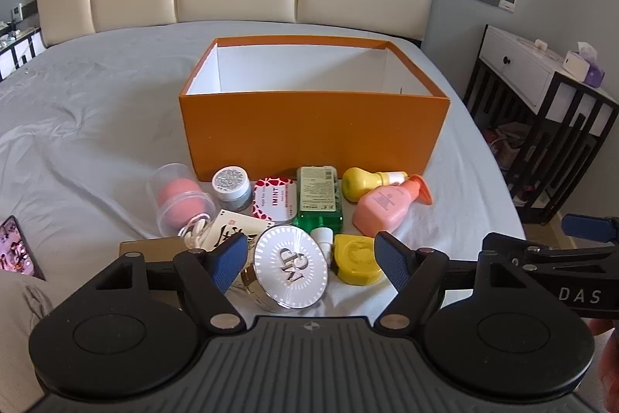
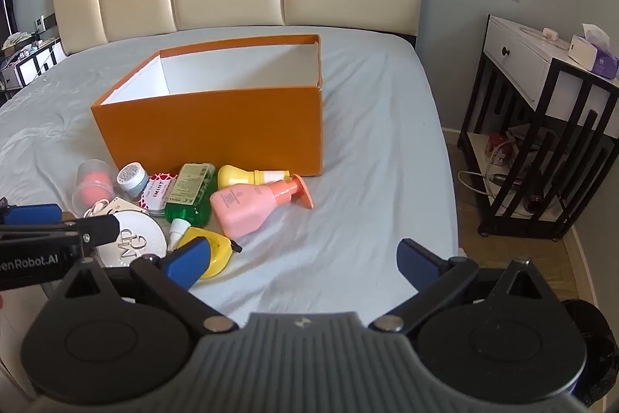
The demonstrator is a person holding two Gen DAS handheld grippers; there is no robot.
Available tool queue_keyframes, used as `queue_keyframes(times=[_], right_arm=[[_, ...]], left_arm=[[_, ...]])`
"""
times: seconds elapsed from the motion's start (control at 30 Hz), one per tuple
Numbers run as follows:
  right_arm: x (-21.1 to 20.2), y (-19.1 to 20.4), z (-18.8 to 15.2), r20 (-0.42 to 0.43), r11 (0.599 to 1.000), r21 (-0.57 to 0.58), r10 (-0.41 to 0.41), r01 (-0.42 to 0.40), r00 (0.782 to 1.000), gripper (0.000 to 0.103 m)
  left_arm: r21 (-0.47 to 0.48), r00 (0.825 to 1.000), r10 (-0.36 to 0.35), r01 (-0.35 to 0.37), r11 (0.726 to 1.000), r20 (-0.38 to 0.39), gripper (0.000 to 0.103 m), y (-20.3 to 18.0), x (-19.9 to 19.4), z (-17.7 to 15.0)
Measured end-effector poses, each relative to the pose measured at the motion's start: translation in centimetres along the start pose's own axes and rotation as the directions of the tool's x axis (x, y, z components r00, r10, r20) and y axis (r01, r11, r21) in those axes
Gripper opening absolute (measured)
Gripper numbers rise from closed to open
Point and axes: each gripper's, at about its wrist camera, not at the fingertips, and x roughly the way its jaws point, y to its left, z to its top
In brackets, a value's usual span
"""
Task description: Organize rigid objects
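While both jaws gape wide and hold nothing, the left gripper brackets the silver compact.

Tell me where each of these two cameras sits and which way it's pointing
Left wrist: sits behind the left gripper, facing the headboard; its open fingers frame the round silver compact, orange box beyond; the right gripper's arm pokes in from the right.
Right wrist: sits further right behind the right gripper, open over bare sheet; the left gripper enters from the left.
Shared: box, pink pump bottle, nightstand.
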Motion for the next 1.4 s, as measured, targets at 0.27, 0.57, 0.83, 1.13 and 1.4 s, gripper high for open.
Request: queue_keyframes(times=[0.27, 0.57, 0.83, 1.13, 1.4], right_arm=[[0.0, 0.1, 0.0, 0.004, 1.000, -0.005, 0.010, -0.010, 1.000, 0.101], [-0.1, 0.3, 0.0, 0.001, 1.000, -0.011, 0.020, -0.020, 1.000, 0.101], [0.1, 0.4, -0.1, -0.011, 1.000, -0.014, 0.022, -0.022, 1.000, 0.101], [0.1, 0.5, -0.2, -0.021, 1.000, -0.012, 0.022, -0.022, 1.000, 0.101], [0.5, 0.7, -0.4, -0.032, 1.000, -0.015, 0.015, -0.015, 0.999, 0.101]], left_arm=[[-0.003, 1.000, -0.020, 0.020, 1.000, 0.001, 0.087, 0.2, 0.0, -0.1], [-0.002, 1.000, -0.008, 0.008, 1.000, -0.009, 0.084, 0.2, 0.0, -0.1], [-0.009, 1.000, 0.009, -0.009, 1.000, -0.018, 0.084, 0.4, 0.0, -0.1], [-0.017, 1.000, 0.012, -0.013, 1.000, -0.029, 0.083, 0.6, 0.1, -0.1], [-0.020, 0.999, 0.013, -0.014, 1.000, -0.050, 0.077, 1.0, 0.4, -0.3]])
